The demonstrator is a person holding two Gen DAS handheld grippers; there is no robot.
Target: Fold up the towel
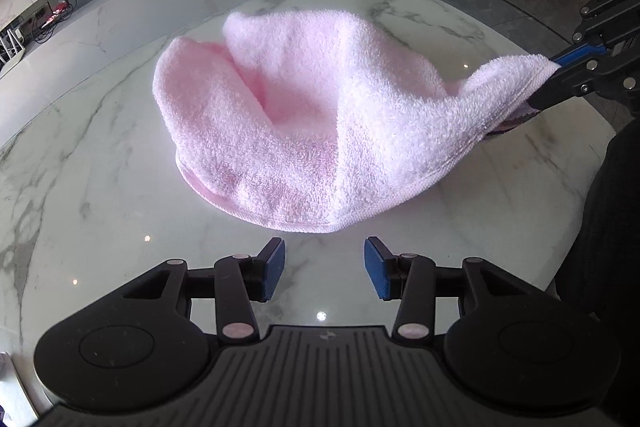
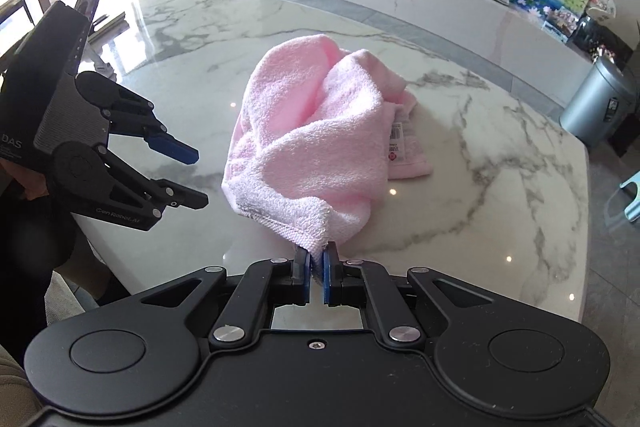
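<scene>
Two grippers: both in view, one engaged with the cloth, one free.
Right gripper: at 6 o'clock in its own view, blue pads pinched together on one hemmed corner of the towel, lifting it slightly off the table.
Left gripper: fingers spread wide with nothing between them, poised just short of the towel's near edge; in the right wrist view it stands at 9 o'clock.
Towel: pink terry, bunched in loose humps at table centre, not flat and not squared; a care label shows at 3 o'clock.
Table: glossy white marble, extending to 12 o'clock.
Risk: a single-corner hold may drag the heap across the slick marble or slip free, causing a crooked fold.
</scene>
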